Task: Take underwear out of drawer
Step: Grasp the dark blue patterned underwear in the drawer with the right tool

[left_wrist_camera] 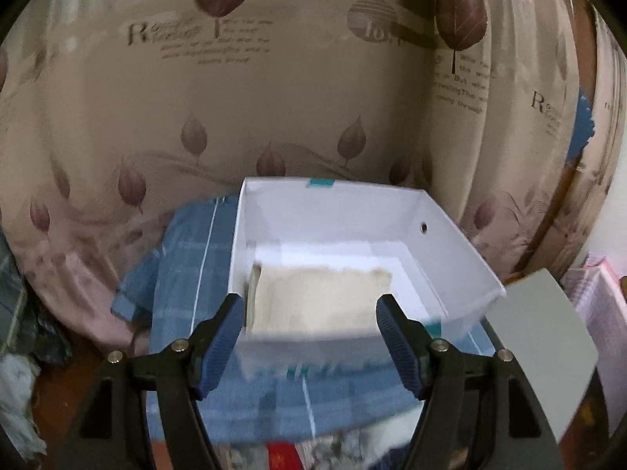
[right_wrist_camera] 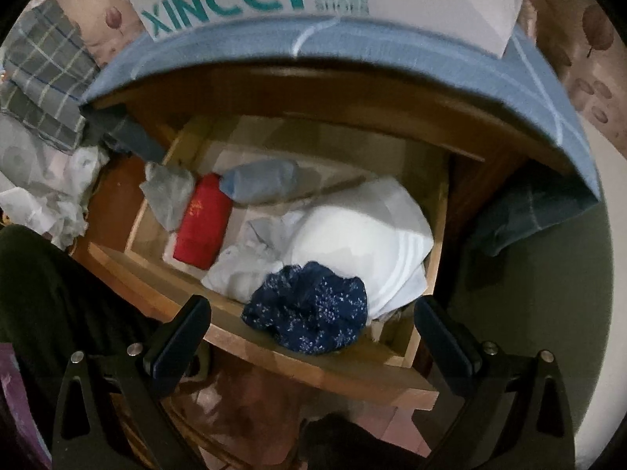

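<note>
The wooden drawer (right_wrist_camera: 313,368) stands pulled out below my right gripper (right_wrist_camera: 311,315), which is open and hovers over its front edge with nothing between the fingers. A crumpled navy floral underwear (right_wrist_camera: 309,309) lies at the drawer's front, against a white folded garment (right_wrist_camera: 364,235). A red pack (right_wrist_camera: 202,221), a light blue roll (right_wrist_camera: 258,180) and a grey piece (right_wrist_camera: 168,192) lie further back. My left gripper (left_wrist_camera: 309,337) is open and empty, facing a white box (left_wrist_camera: 462,262). A beige folded cloth (left_wrist_camera: 317,301) lies in that box.
The box rests on a blue checked cloth (left_wrist_camera: 188,274) that covers the cabinet top and hangs over the drawer (right_wrist_camera: 392,51). A leaf-print curtain (left_wrist_camera: 274,98) stands behind. A grey panel (left_wrist_camera: 544,344) and a pink basket (left_wrist_camera: 599,297) are at the right. A person's dark leg (right_wrist_camera: 39,293) is at the left.
</note>
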Demonstrator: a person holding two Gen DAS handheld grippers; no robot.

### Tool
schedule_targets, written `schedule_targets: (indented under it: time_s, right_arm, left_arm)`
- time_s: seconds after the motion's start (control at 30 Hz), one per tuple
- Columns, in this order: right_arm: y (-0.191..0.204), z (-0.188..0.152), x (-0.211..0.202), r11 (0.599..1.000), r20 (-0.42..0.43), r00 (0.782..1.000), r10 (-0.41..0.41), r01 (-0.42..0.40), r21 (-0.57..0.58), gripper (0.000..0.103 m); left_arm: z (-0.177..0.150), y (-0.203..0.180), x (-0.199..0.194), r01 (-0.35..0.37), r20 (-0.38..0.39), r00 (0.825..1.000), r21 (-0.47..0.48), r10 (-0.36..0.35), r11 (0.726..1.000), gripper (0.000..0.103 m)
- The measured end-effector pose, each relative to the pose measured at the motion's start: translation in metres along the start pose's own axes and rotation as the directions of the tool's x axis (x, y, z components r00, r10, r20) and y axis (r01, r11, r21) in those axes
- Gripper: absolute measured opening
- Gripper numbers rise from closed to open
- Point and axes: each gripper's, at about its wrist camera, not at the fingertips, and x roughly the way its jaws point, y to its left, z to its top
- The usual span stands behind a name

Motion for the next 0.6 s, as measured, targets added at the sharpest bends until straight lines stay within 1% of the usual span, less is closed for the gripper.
schedule_targets:
  time_s: [0.03,0.13,0.2,0.23,0.33,0.37,0.4,0.47,0.5,0.57,0.6]
  right_arm:
    - [0.000,0.001,0.004,1.000,-0.017,1.000,0.001,-0.001,0.004,0.103]
    - [-0.003,0.006,0.024,0.999,-0.091,0.995,0.029,-0.025,0.043,0.103]
    - [-0.004,0.008,0.040,0.998,-0.145,0.989,0.004,0.004,0.057,0.103]
    - [-0.002,0.008,0.045,0.999,-0.166,0.986,-0.017,0.026,0.048,0.103]
    - [0.008,0.005,0.057,0.999,-0.211,0.976,-0.047,0.048,-0.002,0.103]
    - [0.010,0.004,0.063,0.997,-0.227,0.971,-0.077,0.076,-0.016,0.103]
    - [0.011,0.003,0.066,0.996,-0.235,0.968,-0.088,0.086,-0.017,0.103]
    - [0.007,0.005,0.075,0.998,-0.259,0.964,-0.064,0.069,0.013,0.103]
    - [0.004,0.005,0.080,0.998,-0.277,0.960,-0.040,0.052,0.037,0.101]
    - [-0.002,0.004,0.088,0.997,-0.304,0.953,0.001,0.024,0.078,0.092]
    - [-0.006,0.003,0.092,0.994,-0.311,0.950,0.038,-0.003,0.111,0.080]
  left_arm:
    - [-0.011,0.008,-0.007,0.012,-0.006,1.000,-0.017,-0.012,1.000,0.072]
    - [-0.037,0.020,-0.018,0.033,-0.022,0.999,-0.028,-0.034,0.999,0.072]
    - [-0.056,0.026,-0.023,0.030,-0.035,0.999,-0.034,-0.031,0.999,0.072]
    - [-0.066,0.028,-0.024,0.036,-0.047,0.998,-0.040,-0.038,0.999,0.072]
    - [-0.088,0.033,-0.025,0.065,-0.067,0.995,-0.053,-0.068,0.996,0.072]
    - [-0.094,0.033,-0.024,0.066,-0.072,0.995,-0.052,-0.069,0.996,0.072]
    - [-0.101,0.033,-0.022,0.066,-0.079,0.994,-0.051,-0.070,0.997,0.072]
    - [-0.111,0.032,-0.015,0.074,-0.099,0.992,-0.043,-0.078,0.996,0.072]
    - [-0.115,0.031,-0.012,0.076,-0.105,0.991,-0.041,-0.080,0.996,0.072]
    - [-0.124,0.030,-0.006,0.088,-0.118,0.989,-0.049,-0.093,0.995,0.072]
    - [-0.127,0.029,-0.004,0.105,-0.121,0.986,-0.055,-0.111,0.993,0.072]
